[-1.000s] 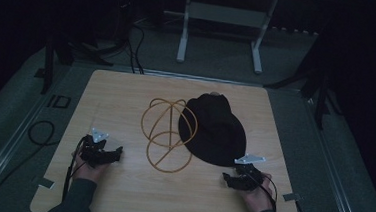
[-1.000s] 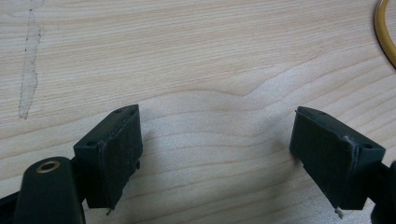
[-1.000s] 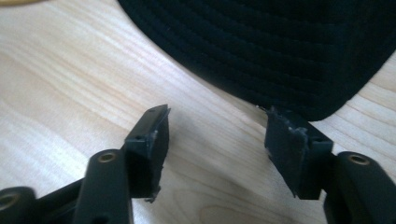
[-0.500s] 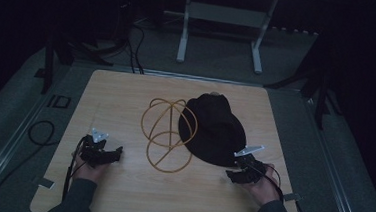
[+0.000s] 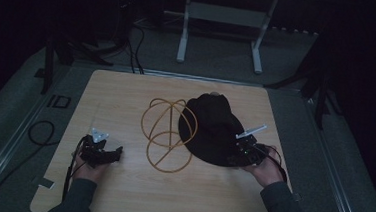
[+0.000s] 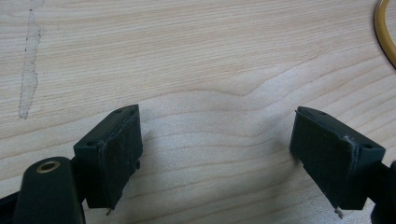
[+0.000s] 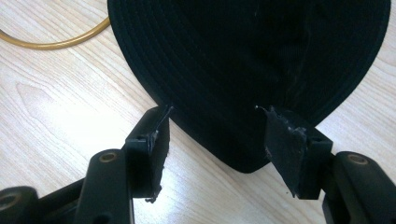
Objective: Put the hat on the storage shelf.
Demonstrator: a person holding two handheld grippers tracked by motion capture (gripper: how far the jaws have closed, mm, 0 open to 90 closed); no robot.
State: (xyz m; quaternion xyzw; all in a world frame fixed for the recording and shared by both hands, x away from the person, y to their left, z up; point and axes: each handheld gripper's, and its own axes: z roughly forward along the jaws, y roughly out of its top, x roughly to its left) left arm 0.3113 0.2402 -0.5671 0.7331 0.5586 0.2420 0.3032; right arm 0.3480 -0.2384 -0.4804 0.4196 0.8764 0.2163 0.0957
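Note:
A black cap (image 5: 213, 130) lies on the wooden table (image 5: 126, 96), its brim (image 7: 252, 70) pointing toward the near right. My right gripper (image 5: 237, 157) is open at the brim's near edge; in the right gripper view the brim tip lies between the two jaws (image 7: 215, 135), which straddle it without closing. A yellow wire hat frame (image 5: 166, 132) stands just left of the cap. My left gripper (image 5: 103, 153) rests open on bare wood near the front left (image 6: 215, 154), with nothing between its jaws.
A curve of the yellow frame (image 6: 385, 32) shows at the top right of the left gripper view. A pale scuff (image 6: 29, 70) marks the wood. Beyond the table stand a metal stand (image 5: 222, 18) and floor cables (image 5: 39, 130).
My right gripper has moved left and forward from the table's near right to the cap's brim, which now lies between its jaws. The left gripper has stayed put.

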